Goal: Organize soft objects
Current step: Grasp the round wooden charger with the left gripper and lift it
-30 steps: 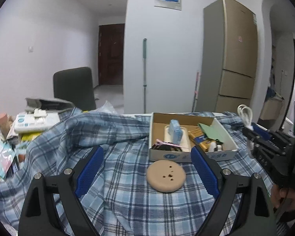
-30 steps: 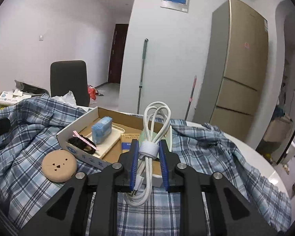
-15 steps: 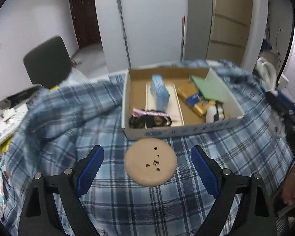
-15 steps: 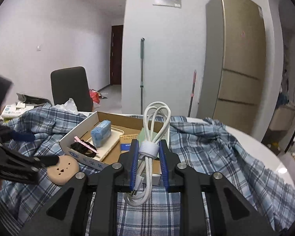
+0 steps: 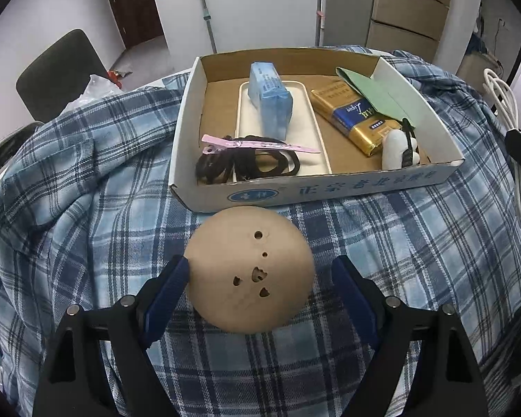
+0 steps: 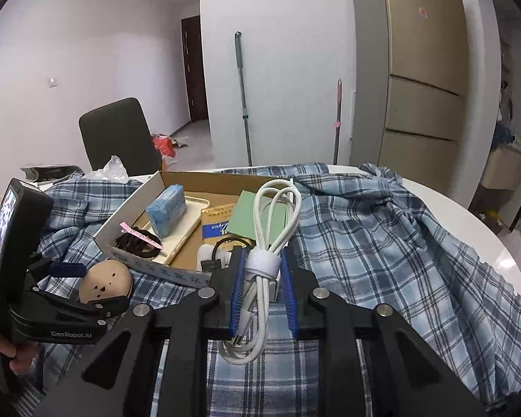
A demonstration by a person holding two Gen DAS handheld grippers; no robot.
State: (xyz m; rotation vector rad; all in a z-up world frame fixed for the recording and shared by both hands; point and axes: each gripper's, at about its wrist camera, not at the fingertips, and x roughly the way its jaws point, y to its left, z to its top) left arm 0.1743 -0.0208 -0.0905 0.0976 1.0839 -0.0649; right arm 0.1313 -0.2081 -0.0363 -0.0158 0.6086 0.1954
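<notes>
Risk: left claw [image 5: 258,286], spread and just closing around round pad [image 5: 249,269], may snag plaid cloth [image 5: 416,260]; right claw [image 6: 262,290] pinching cable [image 6: 264,264].

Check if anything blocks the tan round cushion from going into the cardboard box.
Only the box's low front wall stands between the tan round cushion and the inside, so it must be lifted over. Behind that wall, black hair ties and a pink clip fill the nearest spot.

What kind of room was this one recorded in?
Probably a home kitchen or dining area: a tall fridge, mops against the wall, and a round table under a plaid shirt.
</notes>
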